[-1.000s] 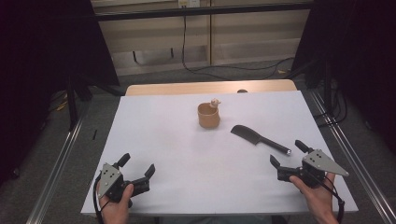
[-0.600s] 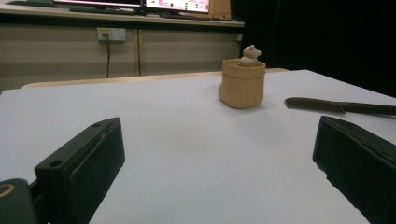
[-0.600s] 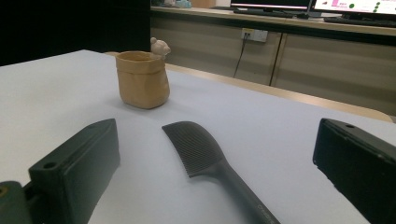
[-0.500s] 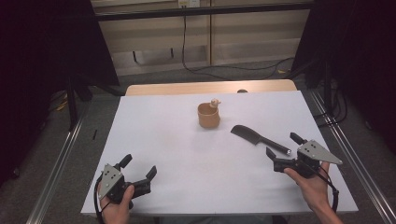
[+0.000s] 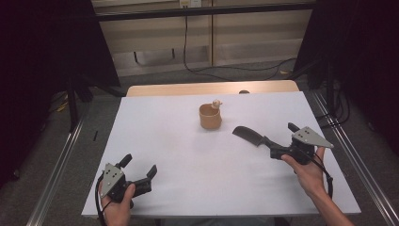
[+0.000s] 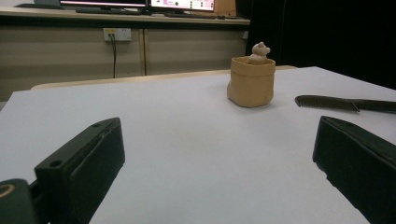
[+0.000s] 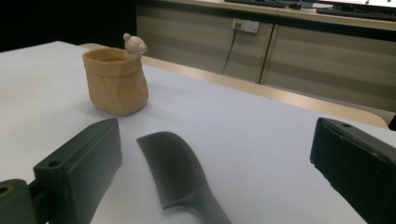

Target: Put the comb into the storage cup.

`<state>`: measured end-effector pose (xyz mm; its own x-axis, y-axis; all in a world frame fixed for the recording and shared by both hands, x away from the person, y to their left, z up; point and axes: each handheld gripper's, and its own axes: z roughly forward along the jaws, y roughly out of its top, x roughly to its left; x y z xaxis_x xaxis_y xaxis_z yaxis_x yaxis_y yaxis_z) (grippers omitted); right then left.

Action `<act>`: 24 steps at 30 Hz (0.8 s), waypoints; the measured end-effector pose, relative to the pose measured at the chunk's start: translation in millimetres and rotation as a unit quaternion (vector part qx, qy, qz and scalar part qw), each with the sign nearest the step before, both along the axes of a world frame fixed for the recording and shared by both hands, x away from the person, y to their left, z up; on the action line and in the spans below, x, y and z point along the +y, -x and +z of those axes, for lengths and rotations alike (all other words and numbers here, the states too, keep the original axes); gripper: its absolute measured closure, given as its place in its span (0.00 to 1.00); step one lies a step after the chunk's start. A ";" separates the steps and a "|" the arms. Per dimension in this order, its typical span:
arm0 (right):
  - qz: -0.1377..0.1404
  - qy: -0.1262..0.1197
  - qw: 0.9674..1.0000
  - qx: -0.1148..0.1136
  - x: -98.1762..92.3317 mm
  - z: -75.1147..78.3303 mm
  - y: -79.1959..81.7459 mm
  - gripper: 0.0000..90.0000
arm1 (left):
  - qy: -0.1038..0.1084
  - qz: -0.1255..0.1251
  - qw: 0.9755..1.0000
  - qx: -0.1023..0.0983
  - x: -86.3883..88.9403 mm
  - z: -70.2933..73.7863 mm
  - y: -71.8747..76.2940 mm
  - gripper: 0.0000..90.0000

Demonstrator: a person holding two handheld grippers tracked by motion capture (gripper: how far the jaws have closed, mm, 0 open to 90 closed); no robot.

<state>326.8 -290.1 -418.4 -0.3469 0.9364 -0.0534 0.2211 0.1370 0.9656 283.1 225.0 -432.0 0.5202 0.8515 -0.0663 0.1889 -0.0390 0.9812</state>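
A tan cup (image 5: 210, 117) shaped like a small sack, with a little bear figure on its rim, stands mid-table; it is also in the left gripper view (image 6: 251, 83) and the right gripper view (image 7: 116, 81). A black comb (image 5: 248, 134) lies flat to its right, toothed head toward the cup. My right gripper (image 5: 283, 140) is open, its jaws either side of the comb's handle, and the comb (image 7: 180, 179) runs up between them. My left gripper (image 5: 139, 165) rests open and holds nothing at the table's near left corner, far from the cup and from the comb (image 6: 327, 102).
The white tabletop (image 5: 164, 132) has a wooden strip (image 5: 188, 88) along its far edge. Metal rails run along the floor on both sides. Cables and a wall socket (image 6: 116, 33) sit beyond the table, with monitors on a counter behind.
My right gripper has moved forward and left from the near right corner, and its open jaws now straddle the comb's handle. The left gripper, cup and comb have stayed put.
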 end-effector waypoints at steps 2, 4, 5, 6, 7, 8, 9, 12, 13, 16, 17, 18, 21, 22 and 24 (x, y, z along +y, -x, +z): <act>-0.001 -0.006 1.000 0.000 0.2 1.3 -2.3 0.01 | 0.000 0.000 1.000 0.000 -0.2 0.0 -0.1 0.03; -0.006 -0.011 1.000 0.009 -0.4 1.8 -5.5 0.02 | -0.001 0.000 1.000 0.001 -0.4 -0.4 -0.6 0.03; -0.006 -0.011 1.000 0.009 -0.4 1.8 -5.5 0.02 | -0.001 0.000 1.000 0.001 -0.4 -0.4 -0.6 0.03; -0.015 -0.013 0.999 0.026 -1.7 1.4 -10.3 0.02 | 0.000 0.000 1.000 0.003 -0.9 -0.7 -0.9 0.03; -0.014 -0.012 0.999 0.030 -2.3 1.3 -12.0 0.02 | 0.000 0.001 1.000 0.003 -1.1 -0.8 -1.0 0.03; -0.017 -0.009 0.999 0.034 -3.6 1.3 -14.9 0.02 | -0.004 0.000 1.000 0.003 -0.9 -0.9 -1.5 0.03; -0.020 -0.013 0.999 0.038 -4.4 1.4 -17.0 0.02 | -0.005 0.000 1.000 0.004 -0.9 -1.1 -1.7 0.02; -0.017 -0.011 0.998 0.053 -6.9 2.8 -22.6 0.01 | -0.005 0.000 1.000 0.005 -1.2 -1.3 -1.8 0.03; -0.014 -0.009 0.998 0.058 -7.3 3.7 -24.2 0.01 | -0.005 0.000 1.000 0.005 -1.2 -1.1 -1.7 0.03; -0.014 -0.003 0.997 0.069 -8.4 7.2 -28.3 0.02 | -0.004 0.001 1.000 0.004 -1.0 -1.1 -1.5 0.03; -0.012 -0.004 0.997 0.078 -9.0 8.5 -29.0 0.03 | -0.002 0.002 1.000 0.005 -1.0 -1.1 -1.3 0.03; -0.011 -0.006 0.997 0.081 -9.7 8.8 -29.3 0.03 | -0.002 0.002 1.000 0.005 -1.0 -1.1 -1.3 0.03; 0.001 0.005 0.995 0.103 -11.4 6.7 -30.4 0.03 | -0.003 -0.004 1.000 -0.001 0.0 -0.2 0.2 0.02; 0.003 0.006 0.994 0.109 -11.8 6.0 -30.6 0.03 | 0.000 -0.004 1.000 0.000 -0.5 -0.5 0.0 0.02; 0.008 0.007 0.993 0.118 -12.9 5.1 -31.8 0.03 | -0.001 -0.003 1.000 0.001 -0.6 -0.7 -0.2 0.03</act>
